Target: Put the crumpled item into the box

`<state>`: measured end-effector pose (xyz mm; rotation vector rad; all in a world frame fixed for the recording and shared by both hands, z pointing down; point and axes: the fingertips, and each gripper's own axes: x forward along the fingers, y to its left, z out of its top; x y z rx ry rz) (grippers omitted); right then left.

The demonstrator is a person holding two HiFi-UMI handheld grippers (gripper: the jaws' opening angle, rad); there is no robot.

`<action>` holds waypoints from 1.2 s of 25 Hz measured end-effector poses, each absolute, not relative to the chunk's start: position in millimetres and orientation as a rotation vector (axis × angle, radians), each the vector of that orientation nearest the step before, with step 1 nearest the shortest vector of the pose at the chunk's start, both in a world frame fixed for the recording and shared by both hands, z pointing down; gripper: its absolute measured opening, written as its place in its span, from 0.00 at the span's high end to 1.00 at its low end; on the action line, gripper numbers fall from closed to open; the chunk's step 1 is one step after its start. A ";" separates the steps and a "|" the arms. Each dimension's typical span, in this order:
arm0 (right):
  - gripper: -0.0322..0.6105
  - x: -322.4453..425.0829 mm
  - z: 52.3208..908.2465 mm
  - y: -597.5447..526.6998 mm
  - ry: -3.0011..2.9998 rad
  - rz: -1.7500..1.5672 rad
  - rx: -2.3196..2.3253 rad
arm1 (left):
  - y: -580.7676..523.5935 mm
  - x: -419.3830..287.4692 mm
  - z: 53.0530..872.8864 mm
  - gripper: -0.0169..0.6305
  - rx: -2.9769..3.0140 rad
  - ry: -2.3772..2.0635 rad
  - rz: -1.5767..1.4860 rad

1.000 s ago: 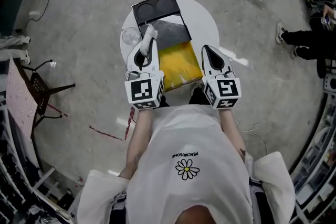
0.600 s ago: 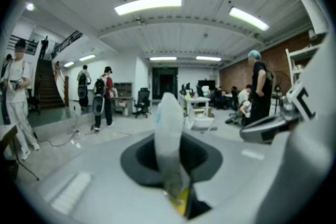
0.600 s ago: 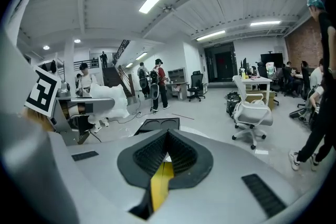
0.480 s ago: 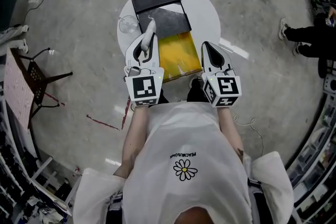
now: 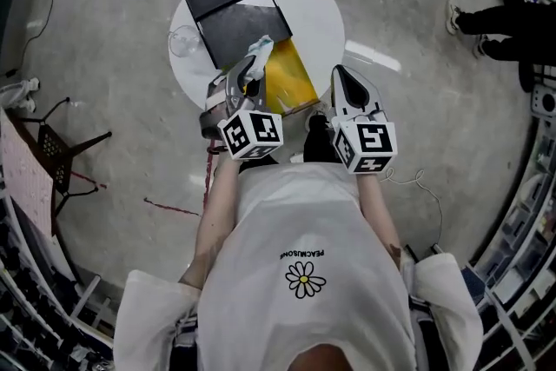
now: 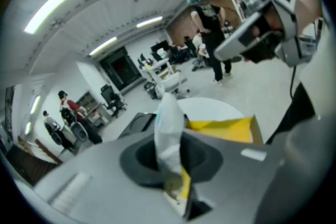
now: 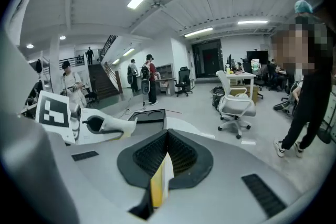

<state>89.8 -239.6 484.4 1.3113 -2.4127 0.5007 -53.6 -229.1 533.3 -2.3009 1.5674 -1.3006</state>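
Head view: crumpled item (image 5: pixel 261 46) poised at the far edge of the box (image 5: pixel 294 82).
Left gripper (image 5: pixel 254 58) clamps it, ready to drop inside; right gripper (image 5: pixel 340 74), jaws together, idles at right.

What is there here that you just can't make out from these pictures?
- Yellow box: in the head view, the left gripper and its crumpled item cover one side; contents unclear.
- Crumpled item: blurred in the left gripper view, tiny in the head view; material unknown.
- Yellow sliver between the right gripper's fingers: the right gripper view cannot show whether it is held or merely seen through the gap.
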 end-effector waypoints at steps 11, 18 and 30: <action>0.95 121.8 487.7 -228.9 -2.354 0.517 1.382 | -218.9 -33.2 631.4 0.90 -2.175 1.264 -1.759; 0.95 134.2 489.5 -230.1 -2.333 0.528 1.420 | -221.7 -34.2 661.6 0.89 -2.161 1.139 -1.870; 0.95 143.8 492.6 -223.6 -2.307 0.576 1.463 | -204.8 -13.4 676.3 0.68 -2.531 1.001 -1.900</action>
